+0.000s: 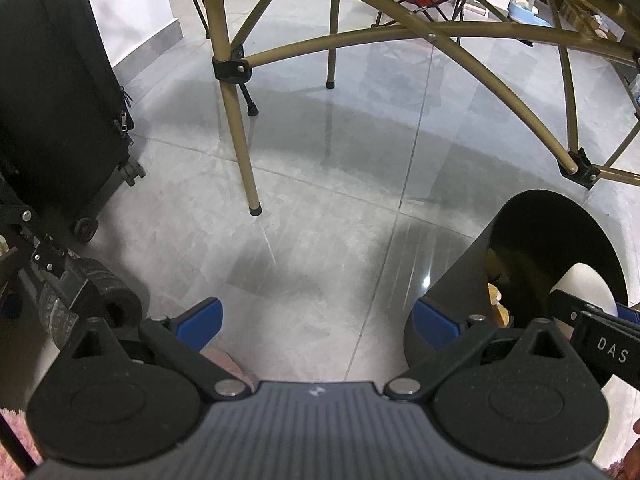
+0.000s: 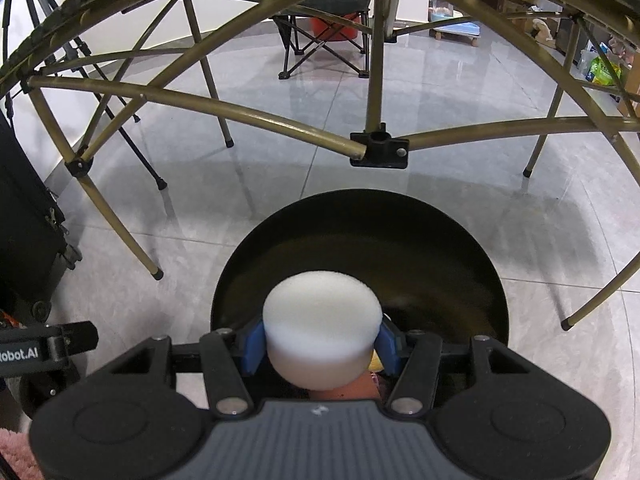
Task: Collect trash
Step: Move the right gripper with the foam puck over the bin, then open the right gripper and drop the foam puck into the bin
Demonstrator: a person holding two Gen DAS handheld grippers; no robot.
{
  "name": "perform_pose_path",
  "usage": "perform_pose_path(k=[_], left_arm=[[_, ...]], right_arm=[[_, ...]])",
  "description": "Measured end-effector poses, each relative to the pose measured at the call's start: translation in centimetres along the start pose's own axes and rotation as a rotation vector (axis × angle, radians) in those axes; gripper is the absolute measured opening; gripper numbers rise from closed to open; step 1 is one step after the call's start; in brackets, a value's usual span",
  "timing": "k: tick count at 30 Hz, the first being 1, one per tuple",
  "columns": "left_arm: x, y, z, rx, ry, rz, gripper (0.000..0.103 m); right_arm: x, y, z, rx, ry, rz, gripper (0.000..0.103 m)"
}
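Right tongs (image 2: 320,340) tilted down over the open mouth of the black bin (image 2: 440,248), blue fingers (image 2: 253,344) clamped on a white foam puck (image 2: 320,320) held just inside the near rim. Something yellowish glimpsed in the bin (image 1: 496,300) through the left view; too hidden to name.

Left tongs (image 1: 316,320) spread wide, gripping nothing, angled down at bare grey floor tiles (image 1: 320,208), just beside the bin's left wall. Beyond, gold folding-table legs (image 1: 240,132) standing on the floor; black suitcase (image 1: 60,100) toward the left edge.
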State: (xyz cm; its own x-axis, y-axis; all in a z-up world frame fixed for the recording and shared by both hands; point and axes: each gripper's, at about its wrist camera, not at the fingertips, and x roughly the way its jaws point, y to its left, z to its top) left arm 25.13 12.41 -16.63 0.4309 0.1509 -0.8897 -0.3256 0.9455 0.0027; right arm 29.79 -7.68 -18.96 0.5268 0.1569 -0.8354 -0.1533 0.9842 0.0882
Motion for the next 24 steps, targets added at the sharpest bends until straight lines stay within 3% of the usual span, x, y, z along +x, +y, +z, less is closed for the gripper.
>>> perform_pose_path(k=[11, 12, 15, 24], left_arm=[[-0.1, -0.1, 0.0, 0.003, 0.001, -0.003, 0.103], [-0.1, -0.1, 0.0, 0.002, 0.001, -0.003, 0.103], [-0.1, -0.1, 0.0, 0.002, 0.001, -0.003, 0.103], [-0.1, -0.4, -0.2, 0.005, 0.001, -0.007, 0.103]], right_arm=[[0.5, -0.3, 0.1, 0.016, 0.008, -0.008, 0.057], [0.6, -0.4, 0.1, 0.024, 0.011, -0.013, 0.060], [0.8, -0.9, 0.2, 0.053, 0.018, -0.006, 0.090], [0.8, -1.4, 0.3, 0.074, 0.017, 0.008, 0.103]])
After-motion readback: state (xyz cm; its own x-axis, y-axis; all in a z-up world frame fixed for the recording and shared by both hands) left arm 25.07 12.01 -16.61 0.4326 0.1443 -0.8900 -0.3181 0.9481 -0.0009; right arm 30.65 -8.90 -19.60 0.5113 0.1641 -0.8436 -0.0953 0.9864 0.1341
